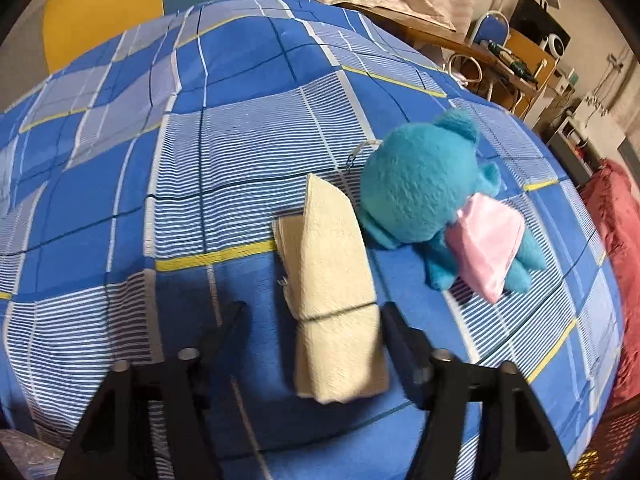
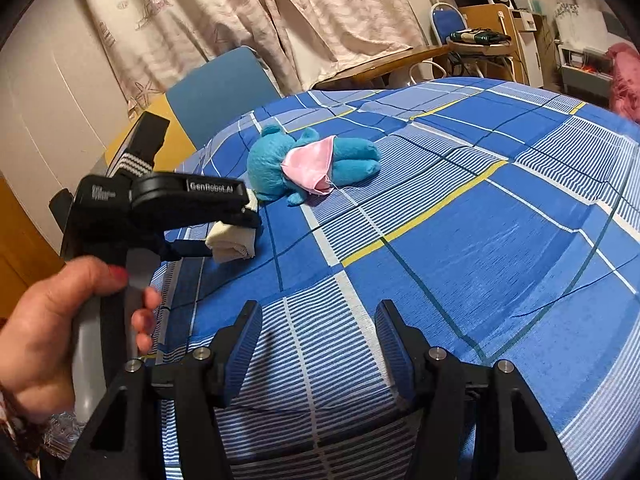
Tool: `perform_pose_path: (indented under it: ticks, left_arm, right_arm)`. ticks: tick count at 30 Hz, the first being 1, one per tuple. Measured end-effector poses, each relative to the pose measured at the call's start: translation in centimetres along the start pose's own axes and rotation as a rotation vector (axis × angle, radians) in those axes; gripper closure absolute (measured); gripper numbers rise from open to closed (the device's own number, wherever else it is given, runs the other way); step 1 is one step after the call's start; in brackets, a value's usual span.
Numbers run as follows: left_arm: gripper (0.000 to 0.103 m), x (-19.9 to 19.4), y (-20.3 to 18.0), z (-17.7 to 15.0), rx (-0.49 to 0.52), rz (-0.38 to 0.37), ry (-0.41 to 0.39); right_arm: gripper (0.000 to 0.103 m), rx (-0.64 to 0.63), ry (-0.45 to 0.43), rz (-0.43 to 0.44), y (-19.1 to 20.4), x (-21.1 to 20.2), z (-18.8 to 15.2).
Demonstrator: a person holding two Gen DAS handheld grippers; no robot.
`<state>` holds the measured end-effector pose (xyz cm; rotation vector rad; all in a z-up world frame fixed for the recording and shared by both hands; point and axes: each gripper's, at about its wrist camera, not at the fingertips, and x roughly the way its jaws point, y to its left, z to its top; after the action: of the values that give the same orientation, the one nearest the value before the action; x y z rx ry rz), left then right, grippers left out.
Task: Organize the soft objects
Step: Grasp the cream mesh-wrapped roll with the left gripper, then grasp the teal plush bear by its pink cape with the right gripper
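The one legible text is "GenRobot.AI", in white letters on a dark plate on the upper body of the left gripper, seen in the right wrist view. Beside it, on the same black housing, a small block of white print stands in several short lines; it is too blurred to read. The left wrist view holds no legible text, label or number.

My left gripper is black with white "GenRobot.AI" lettering; my right gripper has blue ribbed pads and silver screws. My hand has red nails.
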<state>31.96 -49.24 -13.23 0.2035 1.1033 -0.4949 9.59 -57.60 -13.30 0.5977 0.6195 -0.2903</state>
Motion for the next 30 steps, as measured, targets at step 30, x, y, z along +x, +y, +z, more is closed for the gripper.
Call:
perform_pose_path:
  ticks: [30]
  left_arm:
    - [0.069,-4.5,2.4,-9.3,-0.121,-0.118,-0.104]
  right_arm:
    - [0.022,-0.497,0.15,-0.102,6.8,10.8,12.6]
